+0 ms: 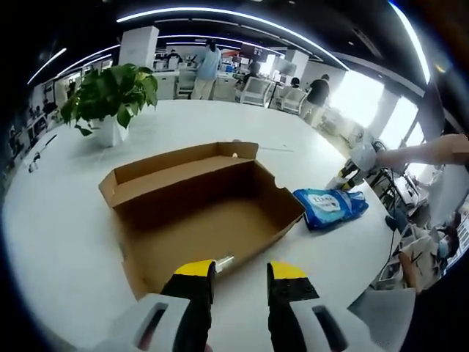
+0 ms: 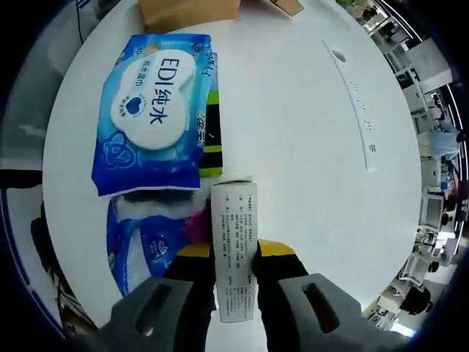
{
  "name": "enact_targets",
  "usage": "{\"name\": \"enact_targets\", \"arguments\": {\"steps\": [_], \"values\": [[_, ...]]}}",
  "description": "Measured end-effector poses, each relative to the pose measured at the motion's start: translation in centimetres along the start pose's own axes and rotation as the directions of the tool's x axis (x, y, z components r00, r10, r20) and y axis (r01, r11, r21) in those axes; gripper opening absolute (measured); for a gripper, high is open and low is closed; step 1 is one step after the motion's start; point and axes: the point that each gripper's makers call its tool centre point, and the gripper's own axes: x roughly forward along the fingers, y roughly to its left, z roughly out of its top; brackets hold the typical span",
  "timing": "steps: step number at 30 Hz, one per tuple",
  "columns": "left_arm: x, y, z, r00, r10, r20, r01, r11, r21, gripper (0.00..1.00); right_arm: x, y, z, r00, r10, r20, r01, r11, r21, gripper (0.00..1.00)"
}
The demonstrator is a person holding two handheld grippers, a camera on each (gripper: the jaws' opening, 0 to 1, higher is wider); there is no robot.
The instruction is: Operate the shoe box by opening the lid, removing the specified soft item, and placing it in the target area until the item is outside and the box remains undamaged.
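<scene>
We're seeing the left gripper (image 1: pixel 240 279) gaping wide at the open shoe box (image 1: pixel 201 209), potted plant (image 1: pixel 111 99) sitting upper left. The right gripper (image 2: pixel 234 253) is pinching a white pack (image 2: pixel 234 249), its lower end hidden, wipes packs (image 2: pixel 152 110) lying beside.

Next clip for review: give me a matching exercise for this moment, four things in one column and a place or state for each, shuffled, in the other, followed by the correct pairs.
Things:
1. shoe box
2. blue wipes pack
3. white printed carton
4. potted plant

Places or states:
A. gripped between the right tongs
B. standing on the white table beyond the box's far corner
C. lying flat on the table, label up, ahead of the right tongs
D. open, with bare cardboard floor showing, just ahead of the left tongs

Pairs: 1-D, 2-C, 3-A, 4-B
</scene>
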Motion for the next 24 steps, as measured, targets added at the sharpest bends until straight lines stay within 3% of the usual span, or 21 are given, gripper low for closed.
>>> {"name": "enact_targets", "arguments": {"steps": [10, 24], "values": [[-0.2, 0.0, 0.0, 1.0, 0.0, 0.007, 0.0, 1.0, -0.004, 0.28, -0.2, 0.0, -0.3, 1.0, -0.004, -0.028, 0.004, 1.0, 0.008, 0.23], [-0.4, 0.0, 0.5, 0.999, -0.016, 0.033, 0.016, 1.0, -0.005, 0.28, -3.5, -0.1, -1.1, 1.0, -0.019, -0.015, 0.02, 0.999, 0.047, 0.29]]}}
